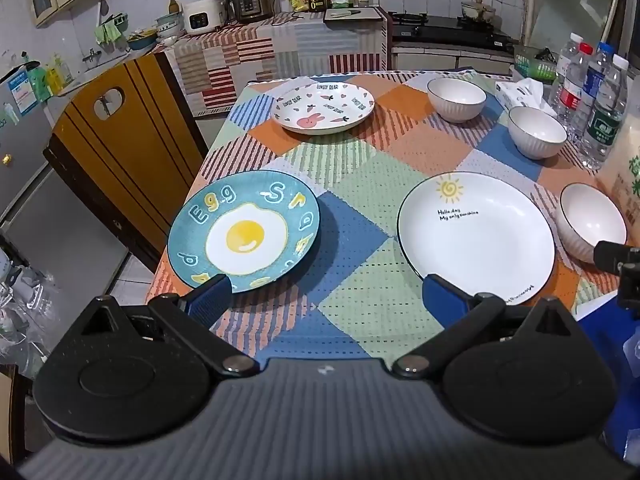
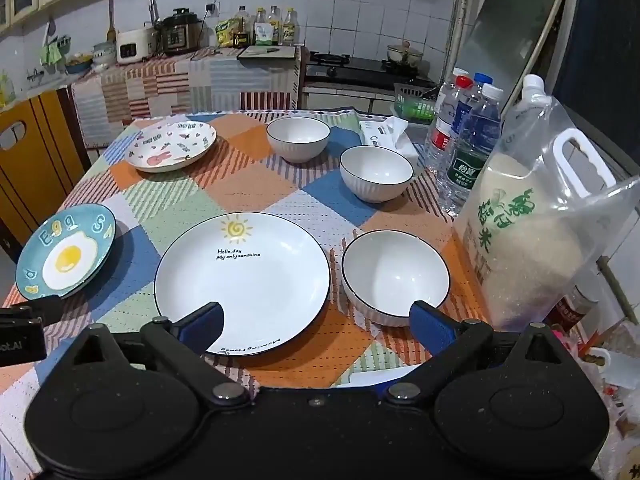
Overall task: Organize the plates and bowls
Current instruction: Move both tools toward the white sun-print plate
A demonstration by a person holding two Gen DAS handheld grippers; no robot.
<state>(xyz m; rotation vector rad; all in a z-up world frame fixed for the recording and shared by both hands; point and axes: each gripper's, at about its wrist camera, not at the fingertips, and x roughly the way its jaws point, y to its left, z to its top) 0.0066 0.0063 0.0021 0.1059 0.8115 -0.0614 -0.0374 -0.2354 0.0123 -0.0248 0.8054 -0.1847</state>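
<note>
Three plates and three bowls lie spread, none stacked, on a patchwork tablecloth (image 2: 256, 184) of perforated, waffle-textured squares in orange, blue, green and striped white.

Seen from the right wrist and going left to right: at 9 o'clock sits the egg plate (image 2: 66, 256) — glossy teal, round, with a fried egg painted in its well and raised-looking letters round its rim. At 11 o'clock, farther back, is the rabbit plate (image 2: 171, 145), white and shallow, scattered with small carrots and hearts. In the centre lies the sun plate (image 2: 242, 282), the largest, smooth white with a thin dark rim line and a yellow sun. The bowls are alike: white glazed, round, ribbed on the outside, dark-rimmed. The far bowl (image 2: 298, 138) stands at 12 o'clock, the middle bowl (image 2: 376, 174) at 1 o'clock, and the near bowl (image 2: 395, 276) at 3 o'clock, just beside the sun plate. Right of them are clear plastic water bottles (image 2: 466, 140) and a soft transparent rice bag (image 2: 532, 240) with a moulded handle.

The left gripper (image 1: 326, 296) is released, its blue ribbed pads spread wide above the cloth between the egg plate (image 1: 244, 232) and the sun plate (image 1: 476, 236) — nothing between them. The right gripper (image 2: 316, 320) is likewise released and empty, one pad over the sun plate's near rim, the other over the near bowl's edge.
</note>
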